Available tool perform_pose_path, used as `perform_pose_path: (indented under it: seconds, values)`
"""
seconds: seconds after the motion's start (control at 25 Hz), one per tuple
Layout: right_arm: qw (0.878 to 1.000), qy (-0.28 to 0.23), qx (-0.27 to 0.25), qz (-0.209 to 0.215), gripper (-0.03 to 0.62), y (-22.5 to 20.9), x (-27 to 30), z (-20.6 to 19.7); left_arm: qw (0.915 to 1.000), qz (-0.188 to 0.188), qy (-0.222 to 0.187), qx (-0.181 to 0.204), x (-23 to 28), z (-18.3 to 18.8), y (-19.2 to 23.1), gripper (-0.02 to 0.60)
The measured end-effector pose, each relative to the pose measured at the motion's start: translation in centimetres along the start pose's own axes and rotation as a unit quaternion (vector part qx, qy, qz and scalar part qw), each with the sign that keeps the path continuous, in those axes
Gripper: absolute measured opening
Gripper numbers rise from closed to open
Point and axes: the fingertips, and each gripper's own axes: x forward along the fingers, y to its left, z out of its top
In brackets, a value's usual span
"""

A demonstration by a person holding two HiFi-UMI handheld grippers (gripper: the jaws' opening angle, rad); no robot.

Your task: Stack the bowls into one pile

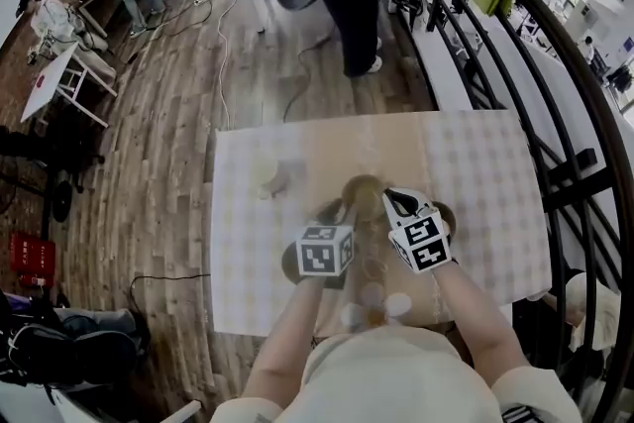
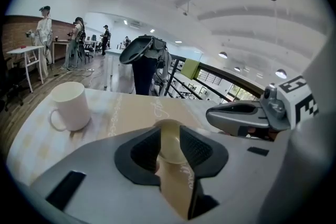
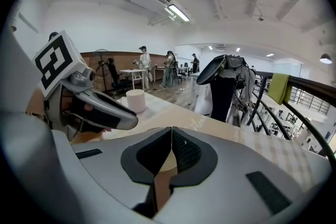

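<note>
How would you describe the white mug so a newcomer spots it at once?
Find the table with the pale checked cloth and the brown runner down its middle. On the cloth just left of the runner, toward the far edge, stands the white mug, alone. Unlike the low tan bowls nearby, it is tall, white and has a handle.

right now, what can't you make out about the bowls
- Bowl count: the head view is blurred, and the near bowls smear into the cloth.
- Left gripper view: the open left tool hides the sides and base of the bowl ahead.
- Right gripper view: the shut right tool leaves only a pale sliver; cannot tell what it is.
</note>
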Motion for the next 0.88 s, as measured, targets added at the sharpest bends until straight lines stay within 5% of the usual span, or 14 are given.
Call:
perform_pose_path:
  seconds: [0.56,0.88]
  values:
    - [0.99,0.141,-0.02,-0.018,0.061,-0.8,3.7,-5.1,0.9948,0.019,0.099,0.018,3.6,-3.5,2.5,0.117]
    - [0.98,0.194,-0.026,-0.021,0.066,-1.5,5.2,-6.3,0.9926,0.028,0.117,0.013,4.9,-3.7,3.4,0.11]
